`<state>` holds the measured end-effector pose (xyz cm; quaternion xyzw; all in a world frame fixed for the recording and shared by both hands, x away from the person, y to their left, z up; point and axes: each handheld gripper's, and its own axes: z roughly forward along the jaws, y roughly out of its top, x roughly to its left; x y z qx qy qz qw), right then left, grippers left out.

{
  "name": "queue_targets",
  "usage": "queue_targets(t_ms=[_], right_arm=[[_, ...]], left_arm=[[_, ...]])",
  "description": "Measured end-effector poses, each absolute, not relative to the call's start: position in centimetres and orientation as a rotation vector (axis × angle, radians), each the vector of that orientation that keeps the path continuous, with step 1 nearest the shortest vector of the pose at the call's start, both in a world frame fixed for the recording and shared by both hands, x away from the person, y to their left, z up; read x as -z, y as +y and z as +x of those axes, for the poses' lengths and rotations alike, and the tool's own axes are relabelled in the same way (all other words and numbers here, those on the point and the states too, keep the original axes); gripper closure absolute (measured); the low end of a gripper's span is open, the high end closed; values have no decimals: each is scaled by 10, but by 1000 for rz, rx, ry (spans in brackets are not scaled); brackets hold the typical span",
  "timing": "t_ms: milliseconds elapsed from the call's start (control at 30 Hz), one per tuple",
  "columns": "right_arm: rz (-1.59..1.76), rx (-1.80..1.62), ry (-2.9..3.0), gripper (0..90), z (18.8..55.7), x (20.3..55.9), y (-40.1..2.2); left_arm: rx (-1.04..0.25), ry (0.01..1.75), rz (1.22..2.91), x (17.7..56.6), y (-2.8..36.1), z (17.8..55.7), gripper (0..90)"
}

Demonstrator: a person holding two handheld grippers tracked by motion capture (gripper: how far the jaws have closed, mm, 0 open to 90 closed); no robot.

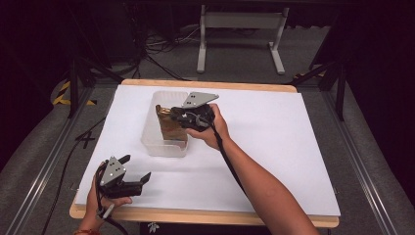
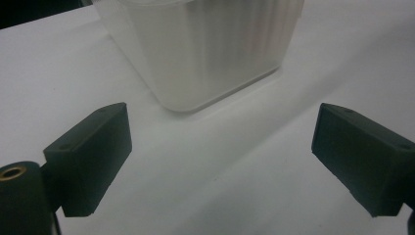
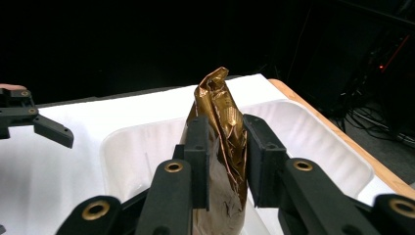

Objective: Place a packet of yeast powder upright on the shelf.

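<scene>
gold bag point(image 1: 170, 125) stands upright inside the clear bin point(image 1: 151, 142) on the white table point(image 1: 274, 147) in the high view, with the right gripper point(image 1: 182, 117) at it from the right; the left gripper point(image 1: 134, 171) rests near the table's front edge, jaws apart and empty. left gripper view: wide-open jaws face the bin point(image 2: 205, 54). right gripper view: the jaws flank the bag point(image 3: 222, 127) closely; whether the pads press it i cannot tell.

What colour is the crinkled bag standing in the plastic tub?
Shiny gold-brown; the bag shows best in the right gripper view.
</scene>
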<state>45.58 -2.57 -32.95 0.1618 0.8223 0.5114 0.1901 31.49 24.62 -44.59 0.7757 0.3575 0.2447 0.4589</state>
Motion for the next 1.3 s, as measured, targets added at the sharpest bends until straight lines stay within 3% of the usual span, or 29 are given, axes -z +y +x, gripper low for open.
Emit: queue_targets(t_ms=[167,667,1300], right_arm=[[469,-1424,2306,638,457,326,-29],[457,-1330,2305,552,448,311,-45],[462,-1209,2311,534,443,295,-83]], left_arm=[[-602,879,1912,446,246,315,85],[-603,893,1902,446,249,315,86],[-610,893,1916,446,247,315,86]])
